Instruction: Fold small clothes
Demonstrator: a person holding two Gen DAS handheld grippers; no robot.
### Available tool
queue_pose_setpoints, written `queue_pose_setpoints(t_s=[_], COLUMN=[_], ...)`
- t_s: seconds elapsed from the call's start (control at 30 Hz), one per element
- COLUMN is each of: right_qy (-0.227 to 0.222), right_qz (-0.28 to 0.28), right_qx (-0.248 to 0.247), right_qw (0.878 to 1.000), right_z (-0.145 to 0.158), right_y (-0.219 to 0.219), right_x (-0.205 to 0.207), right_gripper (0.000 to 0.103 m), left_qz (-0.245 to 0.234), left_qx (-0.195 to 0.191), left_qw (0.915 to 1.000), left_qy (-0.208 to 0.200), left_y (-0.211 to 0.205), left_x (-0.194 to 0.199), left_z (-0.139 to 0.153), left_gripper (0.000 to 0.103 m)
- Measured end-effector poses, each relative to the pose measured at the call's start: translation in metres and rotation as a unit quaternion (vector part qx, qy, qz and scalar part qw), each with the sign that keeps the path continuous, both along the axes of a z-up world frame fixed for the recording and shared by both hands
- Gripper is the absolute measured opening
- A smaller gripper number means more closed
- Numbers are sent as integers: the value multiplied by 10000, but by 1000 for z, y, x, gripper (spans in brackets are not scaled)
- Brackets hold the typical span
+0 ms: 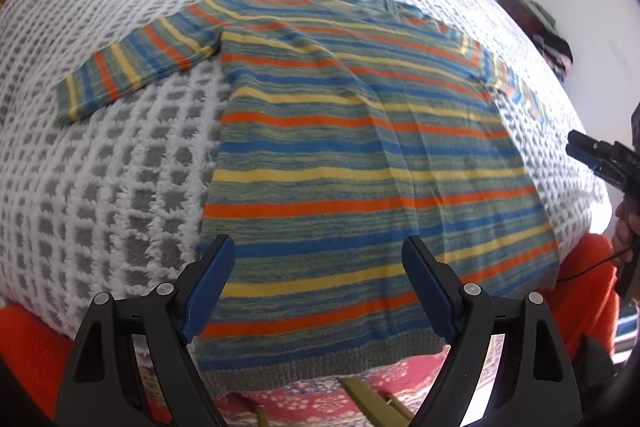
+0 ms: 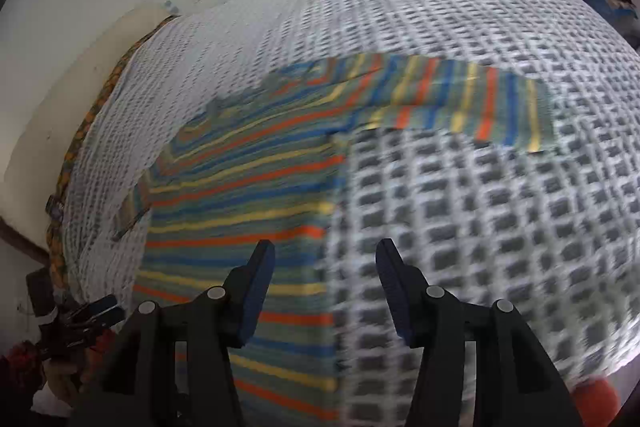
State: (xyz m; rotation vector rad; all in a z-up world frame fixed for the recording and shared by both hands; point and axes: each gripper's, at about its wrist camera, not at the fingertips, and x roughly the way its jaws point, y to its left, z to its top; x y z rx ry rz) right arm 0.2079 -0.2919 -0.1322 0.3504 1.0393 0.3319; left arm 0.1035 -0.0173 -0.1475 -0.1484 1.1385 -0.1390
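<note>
Hovering with jaws wide and empty, the left gripper (image 1: pixel 318 283) hangs above the hem of the striped sweater (image 1: pixel 352 155), which lies flat, sleeves spread, on the grey-and-white checked bedspread (image 1: pixel 120 155), while the right gripper (image 2: pixel 325 291), partly open, holds nothing.

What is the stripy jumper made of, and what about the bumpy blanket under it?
The stripy jumper looks like soft knitted yarn, maybe wool or acrylic: its colours are flecked and the bottom edge is ribbed. The pictures cannot settle which yarn. The bumpy blanket looks like fluffy tufted fabric, perhaps chenille or fleece: raised white fuzzy ridges form a grid around flatter grey squares.
</note>
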Motion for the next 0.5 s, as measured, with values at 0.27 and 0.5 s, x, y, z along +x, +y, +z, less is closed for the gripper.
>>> queue_pose_setpoints(t_s=[0.27, 0.5], right_qy=[25, -400], right_qz=[634, 793], right_qx=[-4, -307], right_qw=[9980, 9956], right_z=[-38, -24], right_y=[105, 114], right_x=[-58, -74], right_gripper=[53, 53], left_qz=[-308, -301], left_qx=[272, 334], left_qw=[9990, 9990], left_qy=[168, -59], left_y=[-9, -7], left_x=[-15, -28], left_z=[-29, -30], left_gripper=[87, 87])
